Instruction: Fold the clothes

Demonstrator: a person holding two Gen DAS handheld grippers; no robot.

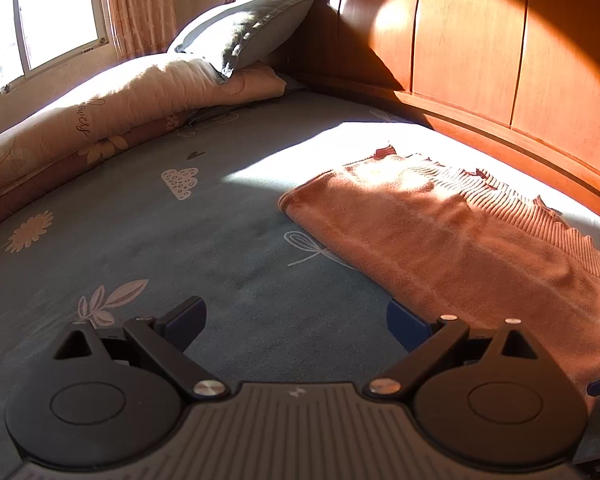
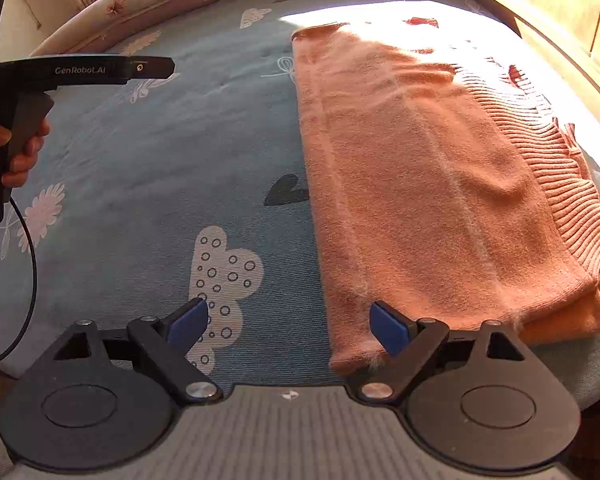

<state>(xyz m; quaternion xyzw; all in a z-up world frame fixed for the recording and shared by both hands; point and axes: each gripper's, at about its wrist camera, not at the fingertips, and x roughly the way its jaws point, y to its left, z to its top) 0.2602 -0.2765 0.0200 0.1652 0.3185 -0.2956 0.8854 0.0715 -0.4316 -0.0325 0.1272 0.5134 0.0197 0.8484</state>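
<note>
- Blue-grey printed bedsheet (image 2: pixel 140 184) filled the left of both views, bare apart from its flower and cloud motifs, and gave the widest open room for moving.
- At the far left of the right wrist view a hand (image 2: pixel 20 148) held the left gripper (image 1: pixel 296 320) by its handle, clear of the cloth; its own camera showed the fingers spread wide with nothing between them, low over the sheet.
- Beyond it, a rolled floral quilt (image 1: pixel 100 120) and a grey pillow (image 1: pixel 244 28) lined the window side, closing that edge.
- The right gripper (image 2: pixel 290 320) was also spread wide and empty, its right pad (image 2: pixel 388 326) just over the near corner of the orange sweater (image 2: pixel 420 168).
- That sweater lay right of centre as a long, layered rectangle, ribbed parts showing along its right side, stacked thickness visible at the near right corner.
- This fitted either a garment mid-fold with a final lengthwise fold to come, or one just set down finished; the pictures did not settle which.
- Any further fold would, in my judgement, go best by pinching all layers at a corner together and keeping the straight left edge aligned.
- The wooden headboard (image 1: pixel 480 40) stood close on the right, leaving little room there.
</note>
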